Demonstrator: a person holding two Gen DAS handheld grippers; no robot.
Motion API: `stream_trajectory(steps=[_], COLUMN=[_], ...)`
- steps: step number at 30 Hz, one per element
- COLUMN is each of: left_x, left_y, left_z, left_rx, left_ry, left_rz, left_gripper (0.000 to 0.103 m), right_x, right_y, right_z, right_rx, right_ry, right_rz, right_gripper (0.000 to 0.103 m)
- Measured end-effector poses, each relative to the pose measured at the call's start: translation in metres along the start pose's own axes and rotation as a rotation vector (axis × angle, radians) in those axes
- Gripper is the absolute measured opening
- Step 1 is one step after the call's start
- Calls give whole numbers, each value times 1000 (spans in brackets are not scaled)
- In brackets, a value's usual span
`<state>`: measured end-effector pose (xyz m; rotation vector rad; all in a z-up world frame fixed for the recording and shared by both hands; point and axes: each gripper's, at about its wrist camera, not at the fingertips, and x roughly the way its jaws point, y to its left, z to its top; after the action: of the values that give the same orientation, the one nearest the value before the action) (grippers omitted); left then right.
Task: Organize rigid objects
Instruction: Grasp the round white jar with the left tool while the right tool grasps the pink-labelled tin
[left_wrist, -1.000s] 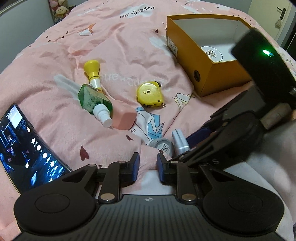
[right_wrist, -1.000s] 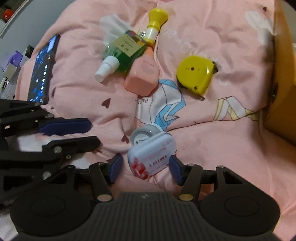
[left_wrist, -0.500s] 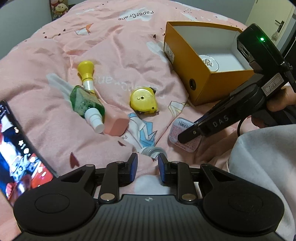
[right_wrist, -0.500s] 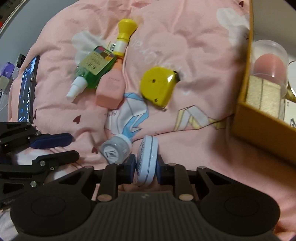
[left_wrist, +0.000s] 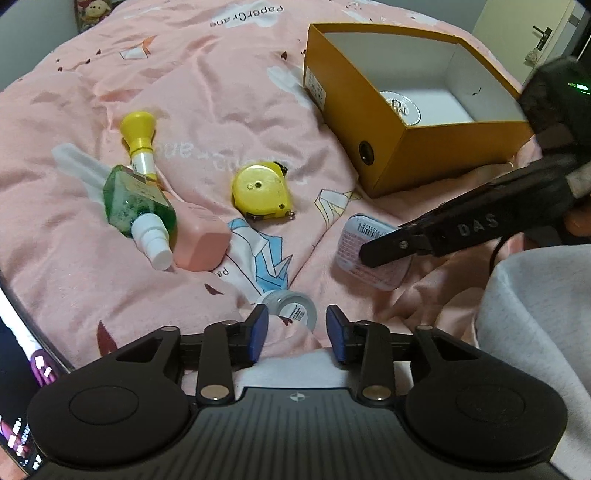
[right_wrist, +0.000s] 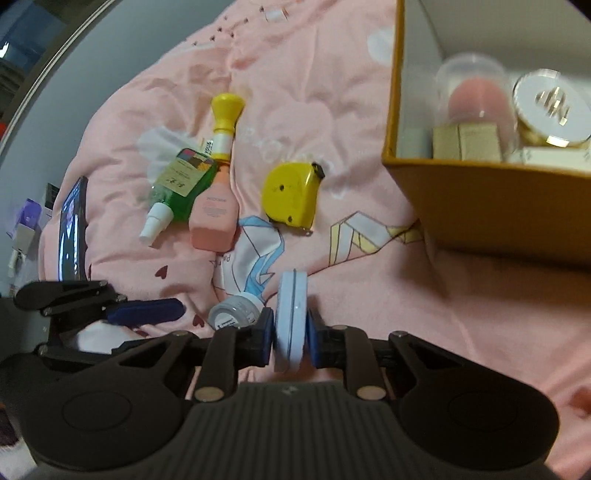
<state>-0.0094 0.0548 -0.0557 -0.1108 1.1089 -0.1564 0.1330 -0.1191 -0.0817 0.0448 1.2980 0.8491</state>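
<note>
A: What is nearest the cameras?

B: The right hand-held gripper (right_wrist: 291, 334), its blue pads pinching a flat pale tin (right_wrist: 291, 319) that stands on edge between them. In the left wrist view the same tin shows its labelled face, clear of the pink bedspread (left_wrist: 221, 110).

A: And the left hand-held gripper (left_wrist: 294, 328)?

B: Its jaws have just been opening and now stand spread, with nothing pressed between the pads. A small grey jar (left_wrist: 293, 307) lies on the bedspread just ahead of them, between the two fingertips' lines but untouched. A dark screen (right_wrist: 72, 230) stands at the left side.

A: What lies farther out?

B: A pink bottle (left_wrist: 197, 236) with a green spray bottle (left_wrist: 138, 206) leaning against it, white nozzle toward the camera. Behind those, touching them, a yellow-capped tube (left_wrist: 140, 146). To their right, apart from them, a yellow tape measure (left_wrist: 262, 194).

A: And beyond that?

B: An orange cardboard box (right_wrist: 480, 206), open at the top, on the right side of the bed. Inside it, a clear container holding something pink (right_wrist: 472, 96), a round white and gold compact (right_wrist: 550, 109), and a beige carton (right_wrist: 465, 146). A grey sleeve (left_wrist: 535, 332) shows at the lower right of the left wrist view.
</note>
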Motion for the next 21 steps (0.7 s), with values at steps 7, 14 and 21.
stream_trajectory(steps=[7,14,21], left_x=[24,53,73], left_y=[-11,-27,-33], left_z=[9,15,15], left_rx=[60,168,240], left_ry=[66,155,207], left_rz=[62,153,200], left_gripper=[53,61,56], right_x=[-8,-4,6], right_y=[8,2,-2], right_z=[-10,-9,-8], right_rx=[-74,-41,-28], right_ry=[-34,-19,9], right_rz=[-73,-50,-44], right_gripper=[17,17,17])
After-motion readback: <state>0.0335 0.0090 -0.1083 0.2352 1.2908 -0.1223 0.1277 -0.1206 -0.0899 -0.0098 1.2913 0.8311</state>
